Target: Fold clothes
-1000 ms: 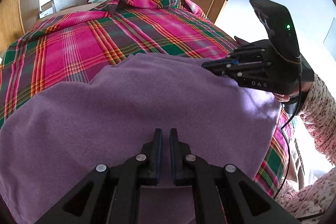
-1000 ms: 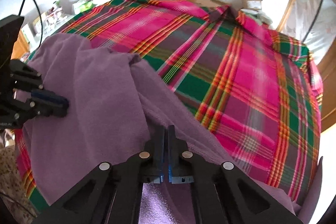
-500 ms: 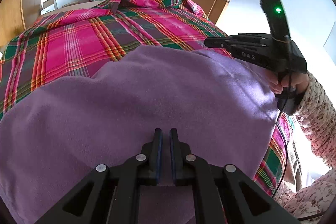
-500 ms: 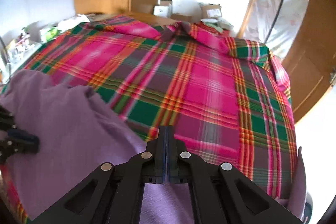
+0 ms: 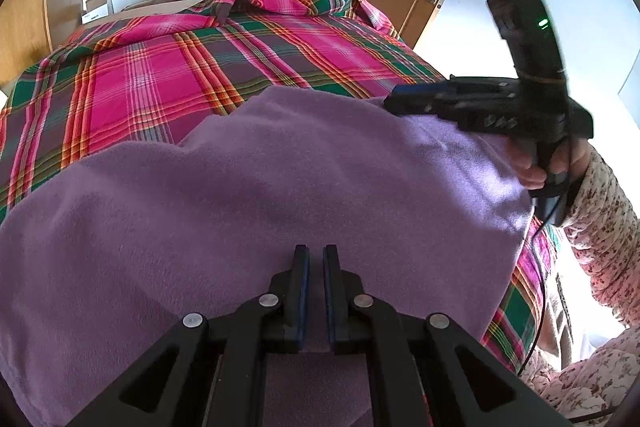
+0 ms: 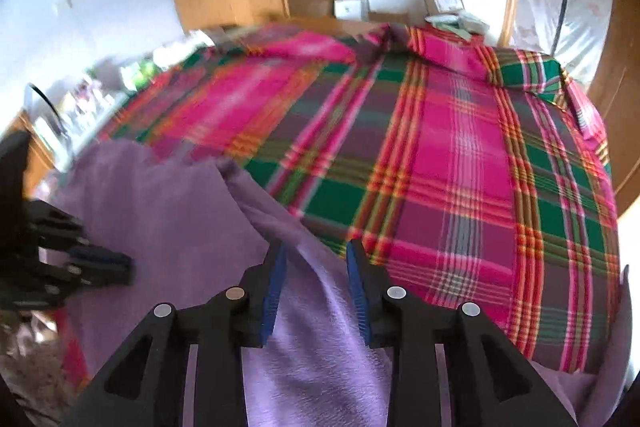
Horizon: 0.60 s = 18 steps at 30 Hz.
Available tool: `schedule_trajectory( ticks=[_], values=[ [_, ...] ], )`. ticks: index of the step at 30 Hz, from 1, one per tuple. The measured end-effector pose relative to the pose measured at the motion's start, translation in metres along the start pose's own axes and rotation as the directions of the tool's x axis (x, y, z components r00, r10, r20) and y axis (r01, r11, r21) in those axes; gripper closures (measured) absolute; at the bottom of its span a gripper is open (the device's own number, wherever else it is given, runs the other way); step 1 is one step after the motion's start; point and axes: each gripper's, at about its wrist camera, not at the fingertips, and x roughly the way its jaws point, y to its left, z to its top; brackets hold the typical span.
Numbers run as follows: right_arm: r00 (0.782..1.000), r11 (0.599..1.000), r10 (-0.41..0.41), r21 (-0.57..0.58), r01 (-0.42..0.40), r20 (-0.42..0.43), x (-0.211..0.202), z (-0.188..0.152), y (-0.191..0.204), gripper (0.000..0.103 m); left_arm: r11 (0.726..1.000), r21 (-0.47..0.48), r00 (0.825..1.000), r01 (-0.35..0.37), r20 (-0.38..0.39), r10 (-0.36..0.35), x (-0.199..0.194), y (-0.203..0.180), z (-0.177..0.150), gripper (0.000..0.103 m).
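So the purple fleece garment [image 5: 280, 187] is spread over the near end of the bed, on top of the pink and green plaid bedspread [image 5: 160, 75]. Left gripper [image 5: 314, 291] has its fingers nearly together with a strip of the fleece running between them, so it looks clamped on the fabric. Right gripper [image 6: 316, 283] has its fingers spread apart, a ridge of the fleece lying between them but not pinched. From the left view it sits at the garment's far right edge, held by a hand [image 5: 536, 167] in a floral sleeve [image 5: 600, 219].
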Motion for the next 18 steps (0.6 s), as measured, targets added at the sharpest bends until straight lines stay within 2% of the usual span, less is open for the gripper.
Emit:
schedule_trajectory(
  ticks=[1,3,6,7,10,14,16,18],
  values=[
    [0.999,1.000,-0.027,0.005,0.028,-0.022,0.005,-0.002,0.000,0.076,1.000,-0.001,1.000,-0.002,0.002,0.002,-0.001,0.001,-0.001,0.097],
    [0.998,0.998,-0.059,0.012,0.059,-0.008,0.006,-0.005,-0.001,0.090,1.000,-0.007,1.000,-0.006,0.008,0.006,-0.006,0.003,-0.003,0.097],
    [0.994,0.993,-0.106,0.053,0.105,0.021,-0.001,-0.006,-0.003,0.090,1.000,-0.018,1.000,-0.020,0.017,0.020,-0.015,0.006,-0.009,0.097],
    [0.990,0.989,-0.137,0.065,0.135,0.033,-0.004,-0.007,-0.004,0.086,0.999,-0.022,0.999,-0.026,0.021,0.027,-0.019,0.007,-0.012,0.097],
    [0.978,0.977,-0.197,0.101,0.190,0.065,-0.017,-0.010,-0.002,0.085,0.998,-0.041,0.998,-0.049,0.034,0.051,-0.033,0.017,-0.023,0.096],
    [0.985,0.991,-0.118,0.072,0.109,0.128,-0.042,-0.020,0.023,0.085,0.990,-0.099,0.993,-0.098,0.050,0.103,-0.053,0.039,-0.044,0.096],
    [0.988,0.997,-0.067,0.038,0.062,0.137,-0.049,-0.028,0.040,0.082,0.984,-0.126,0.990,-0.122,0.055,0.130,-0.064,0.048,-0.055,0.089],
    [0.991,1.000,-0.018,0.021,0.016,0.136,-0.052,-0.037,0.058,0.082,0.975,-0.159,0.985,-0.153,0.056,0.164,-0.075,0.056,-0.066,0.087]
  ],
)
